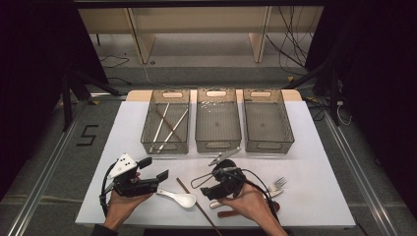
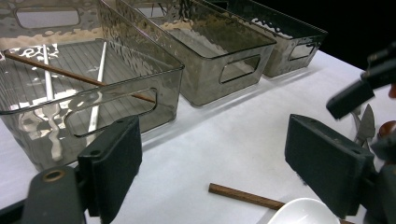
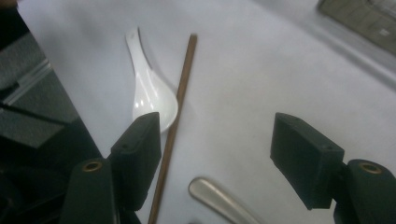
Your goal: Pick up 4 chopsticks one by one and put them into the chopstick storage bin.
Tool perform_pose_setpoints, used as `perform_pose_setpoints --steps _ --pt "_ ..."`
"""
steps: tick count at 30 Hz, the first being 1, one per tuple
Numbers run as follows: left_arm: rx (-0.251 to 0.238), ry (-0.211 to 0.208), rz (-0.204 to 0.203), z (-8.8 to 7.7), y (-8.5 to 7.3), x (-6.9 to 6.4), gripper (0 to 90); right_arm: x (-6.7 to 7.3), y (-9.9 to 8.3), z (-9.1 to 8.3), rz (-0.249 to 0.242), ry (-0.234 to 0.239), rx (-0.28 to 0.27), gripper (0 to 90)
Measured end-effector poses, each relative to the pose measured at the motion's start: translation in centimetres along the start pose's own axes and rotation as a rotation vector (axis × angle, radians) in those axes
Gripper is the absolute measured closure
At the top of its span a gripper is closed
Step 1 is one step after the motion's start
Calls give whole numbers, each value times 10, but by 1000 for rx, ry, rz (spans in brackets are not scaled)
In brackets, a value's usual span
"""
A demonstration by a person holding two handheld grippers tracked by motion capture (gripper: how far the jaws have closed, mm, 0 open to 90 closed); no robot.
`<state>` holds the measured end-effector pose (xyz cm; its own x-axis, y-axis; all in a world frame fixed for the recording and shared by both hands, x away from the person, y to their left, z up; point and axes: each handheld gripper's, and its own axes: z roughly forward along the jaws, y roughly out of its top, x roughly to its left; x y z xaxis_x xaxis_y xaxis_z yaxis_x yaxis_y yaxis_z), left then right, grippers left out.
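Thing: brown chopstick (image 3: 173, 126) on bench (image 1: 314, 147), beside white spoon (image 3: 149, 95).
Handling: probably light, stiff, thin, rolls; pinch mid-shaft.
Right gripper (image 3: 219, 163): fingers spread, empty.
Left gripper (image 2: 224, 163): fingers spread, empty.

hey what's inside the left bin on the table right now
The left bin holds three long sticks: two pale ones and a brown chopstick lying crossed over them. Its rippled front wall blurs their near ends, so anything small there can't be made out.

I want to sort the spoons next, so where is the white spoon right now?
In the high view the white spoon lies on the table's near edge between the two grippers, just left of the loose brown chopstick.
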<state>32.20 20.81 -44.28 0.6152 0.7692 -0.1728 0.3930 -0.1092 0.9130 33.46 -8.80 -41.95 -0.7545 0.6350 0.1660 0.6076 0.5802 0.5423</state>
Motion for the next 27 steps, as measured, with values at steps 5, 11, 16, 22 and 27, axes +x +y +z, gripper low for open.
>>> perform_pose_setpoints --steps 5,11,16,22,27 --pt "0 0 0 0 0 0 187 10 -8 9 -25 -2 47 375" --pt "0 0 1 0 0 0 186 19 -14 21 -54 -2 99 423" --pt "0 2 2 0 0 0 186 28 -17 29 -80 7 142 467" --pt "0 3 3 0 0 0 185 37 -20 38 -106 11 194 554" --pt "0 3 4 0 0 0 185 39 -21 44 -112 0 215 612"
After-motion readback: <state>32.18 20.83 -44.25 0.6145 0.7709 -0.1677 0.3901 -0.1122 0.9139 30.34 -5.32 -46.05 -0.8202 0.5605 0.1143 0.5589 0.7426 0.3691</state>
